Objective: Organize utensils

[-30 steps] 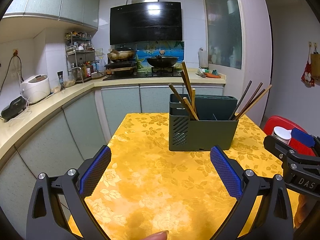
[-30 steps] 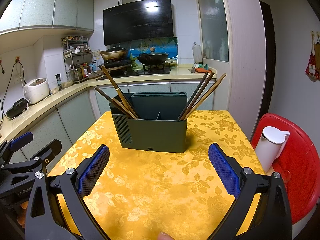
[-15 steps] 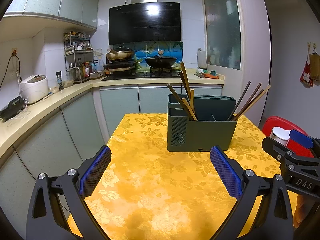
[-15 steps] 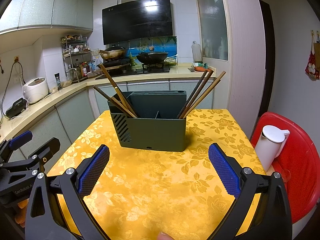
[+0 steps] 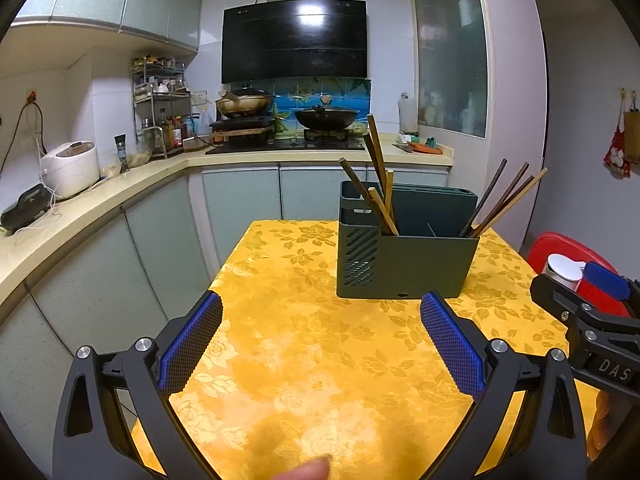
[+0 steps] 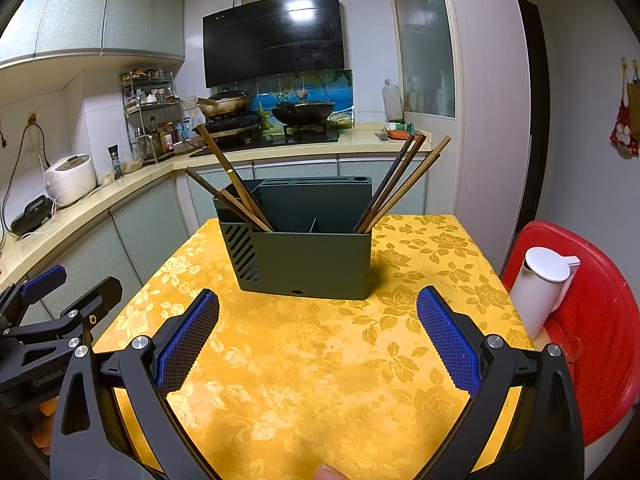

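Note:
A dark green utensil holder (image 5: 404, 256) (image 6: 304, 258) stands on the yellow flowered tablecloth (image 5: 320, 360) (image 6: 320, 360). Several wooden chopsticks lean out of its left compartment (image 5: 370, 188) (image 6: 228, 184) and several more out of its right end (image 5: 504, 200) (image 6: 404, 176). My left gripper (image 5: 320, 308) is open, empty, hovering short of the holder. My right gripper (image 6: 318, 304) is open and empty too, facing the holder's front wall. Each gripper shows at the edge of the other's view, the right one (image 5: 584, 304) and the left one (image 6: 52, 308).
A white lidded jug (image 6: 540, 292) (image 5: 564, 270) stands on a red round tray (image 6: 592, 320) off the table's right edge. Kitchen counter with a rice cooker (image 5: 70, 168) runs along the left; a stove with woks (image 5: 324, 118) is behind. A fingertip (image 5: 308, 470) shows at the bottom.
Both grippers have drifted slightly, so the holder sits a touch farther away in both views. Both stay open and empty.

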The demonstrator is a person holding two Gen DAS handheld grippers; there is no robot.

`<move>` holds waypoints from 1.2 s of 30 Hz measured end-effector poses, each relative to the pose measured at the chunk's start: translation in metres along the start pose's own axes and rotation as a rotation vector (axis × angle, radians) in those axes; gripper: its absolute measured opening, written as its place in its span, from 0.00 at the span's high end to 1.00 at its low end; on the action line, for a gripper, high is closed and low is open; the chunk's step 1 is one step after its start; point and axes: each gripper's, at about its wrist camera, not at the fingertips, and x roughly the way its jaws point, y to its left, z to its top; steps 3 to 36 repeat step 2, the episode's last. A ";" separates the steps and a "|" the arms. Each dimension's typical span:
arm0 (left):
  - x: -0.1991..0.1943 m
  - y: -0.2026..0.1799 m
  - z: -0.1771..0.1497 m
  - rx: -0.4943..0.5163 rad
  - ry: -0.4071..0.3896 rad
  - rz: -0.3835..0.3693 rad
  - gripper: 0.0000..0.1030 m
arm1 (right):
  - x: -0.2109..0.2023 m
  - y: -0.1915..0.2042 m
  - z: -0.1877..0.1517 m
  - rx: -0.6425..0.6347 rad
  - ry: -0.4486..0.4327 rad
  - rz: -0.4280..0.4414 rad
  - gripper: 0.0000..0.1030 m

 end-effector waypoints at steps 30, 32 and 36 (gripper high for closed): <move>0.000 0.000 0.000 0.007 -0.001 0.003 0.07 | 0.001 0.000 0.001 0.001 0.001 0.001 0.06; 0.000 0.000 0.000 0.007 -0.001 0.003 0.07 | 0.001 0.000 0.001 0.001 0.001 0.001 0.06; 0.000 0.000 0.000 0.007 -0.001 0.003 0.07 | 0.001 0.000 0.001 0.001 0.001 0.001 0.06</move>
